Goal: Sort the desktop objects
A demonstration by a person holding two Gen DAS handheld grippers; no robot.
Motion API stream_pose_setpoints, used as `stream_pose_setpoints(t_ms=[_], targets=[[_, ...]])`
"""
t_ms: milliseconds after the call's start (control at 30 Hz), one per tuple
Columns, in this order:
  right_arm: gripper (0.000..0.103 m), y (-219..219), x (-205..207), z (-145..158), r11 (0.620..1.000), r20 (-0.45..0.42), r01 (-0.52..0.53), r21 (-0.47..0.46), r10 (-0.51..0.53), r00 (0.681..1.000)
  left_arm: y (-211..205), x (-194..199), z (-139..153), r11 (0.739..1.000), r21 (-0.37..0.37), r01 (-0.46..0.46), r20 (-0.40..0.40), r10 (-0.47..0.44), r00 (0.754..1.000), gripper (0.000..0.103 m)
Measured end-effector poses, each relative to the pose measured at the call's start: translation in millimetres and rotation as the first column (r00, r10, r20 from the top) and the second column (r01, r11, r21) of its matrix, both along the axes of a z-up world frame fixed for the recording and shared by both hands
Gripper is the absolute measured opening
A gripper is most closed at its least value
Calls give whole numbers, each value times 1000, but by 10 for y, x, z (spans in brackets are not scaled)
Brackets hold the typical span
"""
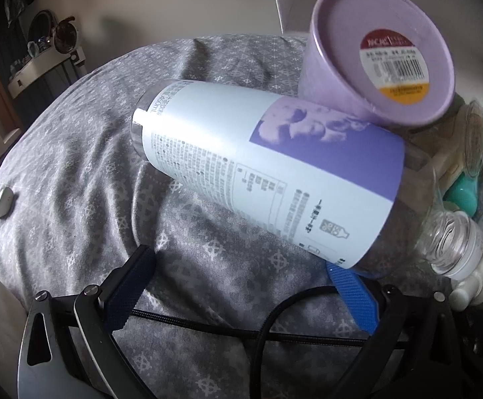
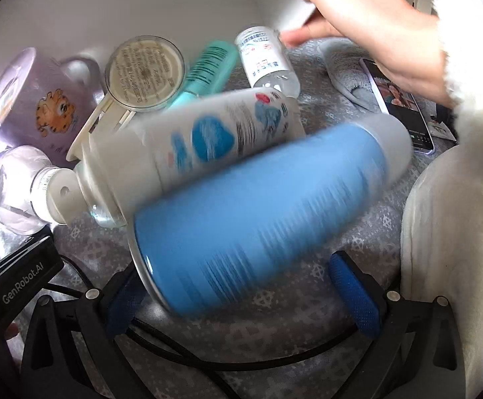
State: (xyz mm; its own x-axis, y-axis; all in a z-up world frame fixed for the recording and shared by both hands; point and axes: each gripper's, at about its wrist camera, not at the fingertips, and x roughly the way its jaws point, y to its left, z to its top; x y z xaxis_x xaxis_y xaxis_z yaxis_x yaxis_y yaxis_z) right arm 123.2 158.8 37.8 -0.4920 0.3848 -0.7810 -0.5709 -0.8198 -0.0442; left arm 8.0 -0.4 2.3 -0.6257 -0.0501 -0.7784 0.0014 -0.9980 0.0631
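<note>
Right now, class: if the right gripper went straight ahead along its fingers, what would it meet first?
Probably the blue can, lying blurred across the right gripper and its open jaws; depth is unclear.

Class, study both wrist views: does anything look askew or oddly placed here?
Yes. The purple mug lies tipped, base outward, leaning on a toppled clear bottle. The blue can lies sideways, motion-blurred.

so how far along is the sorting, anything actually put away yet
Nothing looks sorted yet. The purple mug, round jar, teal tube and small clear bottle lie jumbled by the wall. In hand: the blurred blue can sits between the right gripper fingers, grip unclear. The left gripper is open beneath the labelled bottle. The whole pile remains.
</note>
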Motion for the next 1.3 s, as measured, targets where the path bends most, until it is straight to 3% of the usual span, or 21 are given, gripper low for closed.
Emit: stream_pose_setpoints(t_ms=[1300], targets=[[103, 24, 27, -30, 1000, -2, 0, -2, 0, 1000, 12, 4, 10, 1000, 0, 0, 0, 0, 1000, 103]])
